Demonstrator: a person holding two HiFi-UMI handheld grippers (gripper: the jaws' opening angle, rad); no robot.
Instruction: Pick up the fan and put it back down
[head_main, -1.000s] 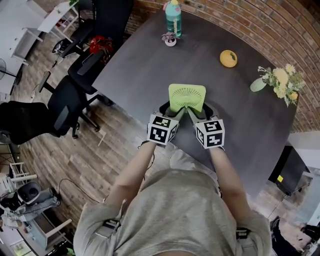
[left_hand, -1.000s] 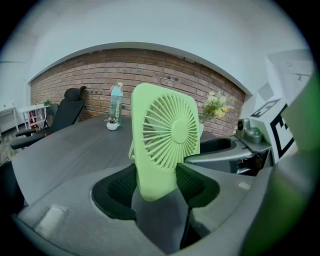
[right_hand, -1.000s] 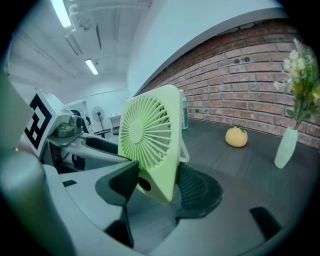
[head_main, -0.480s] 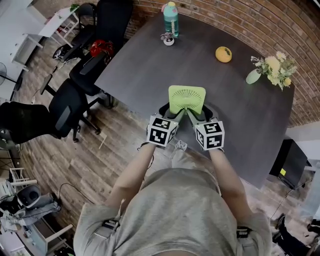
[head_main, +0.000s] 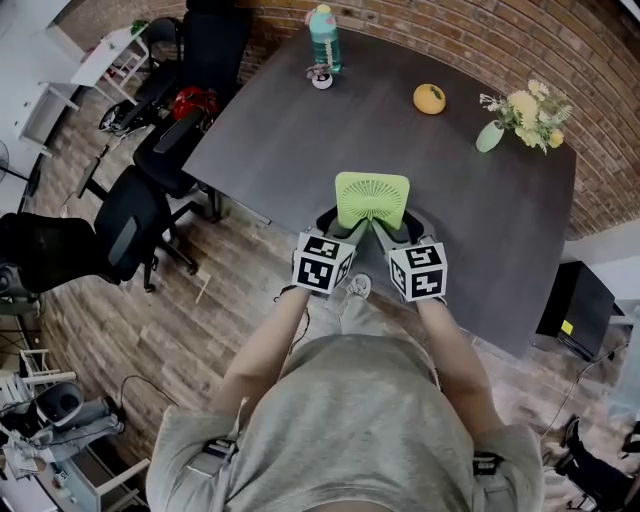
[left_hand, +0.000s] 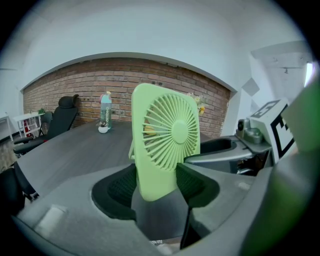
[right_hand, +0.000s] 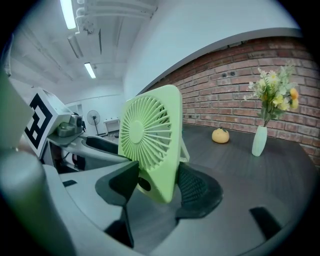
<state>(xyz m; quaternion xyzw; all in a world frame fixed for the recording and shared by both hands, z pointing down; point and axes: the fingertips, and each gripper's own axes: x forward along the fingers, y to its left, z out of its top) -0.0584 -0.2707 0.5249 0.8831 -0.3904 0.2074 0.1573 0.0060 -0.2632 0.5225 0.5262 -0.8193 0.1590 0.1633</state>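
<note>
A light green square fan (head_main: 372, 198) is upright over the near edge of the dark table (head_main: 270, 140), gripped from both sides at its lower part. My left gripper (head_main: 347, 228) is shut on its left lower edge, my right gripper (head_main: 396, 228) on its right lower edge. In the left gripper view the fan (left_hand: 167, 140) sits between the black pads of the left gripper (left_hand: 156, 187), grille facing right. The right gripper view shows the fan (right_hand: 150, 135) wedged in the right gripper (right_hand: 157, 187). Whether its base touches the table is hidden.
At the table's far side stand a teal bottle (head_main: 322, 35), a small potted plant (head_main: 321, 78), an orange fruit (head_main: 429, 98) and a vase of flowers (head_main: 520, 112). Black office chairs (head_main: 130, 215) are on the left. A black box (head_main: 575, 310) sits on the floor at right.
The table and the things on it have slid up and left in the head view and look smaller. The fan stays held between both grippers at the same spot in the picture.
</note>
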